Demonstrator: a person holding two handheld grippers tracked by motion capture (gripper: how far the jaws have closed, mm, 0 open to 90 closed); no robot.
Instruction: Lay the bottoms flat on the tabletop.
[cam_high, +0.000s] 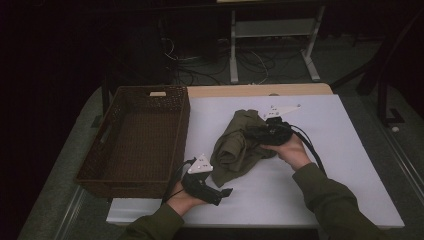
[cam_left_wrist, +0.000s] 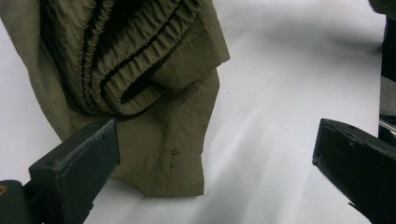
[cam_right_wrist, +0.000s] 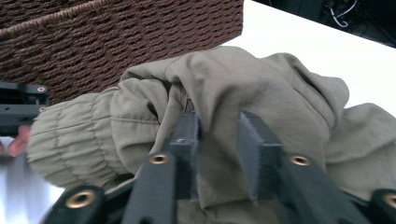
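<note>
An olive-green garment (cam_high: 235, 145) lies crumpled on the white table cover (cam_high: 330, 170), its gathered elastic band (cam_left_wrist: 135, 56) folded over on itself. My right gripper (cam_high: 257, 134) rests on the garment's right side. In the right gripper view (cam_right_wrist: 218, 135) its jaws stand a little apart with a fold of the cloth (cam_right_wrist: 261, 93) between them, and the pads do not visibly squeeze it. Near the front edge my left gripper (cam_high: 226, 191) lies low on the table, just below the garment's lower corner (cam_left_wrist: 177, 177). Its jaws (cam_left_wrist: 215, 154) stand wide open with nothing gripped.
A dark brown wicker basket (cam_high: 112, 125) stands at the table's left, close beside the garment; its woven wall (cam_right_wrist: 116, 42) rises right behind the cloth. Bare white cover spreads to the right and front. Past the far edge are cables and a metal stand's legs (cam_high: 310, 55).
</note>
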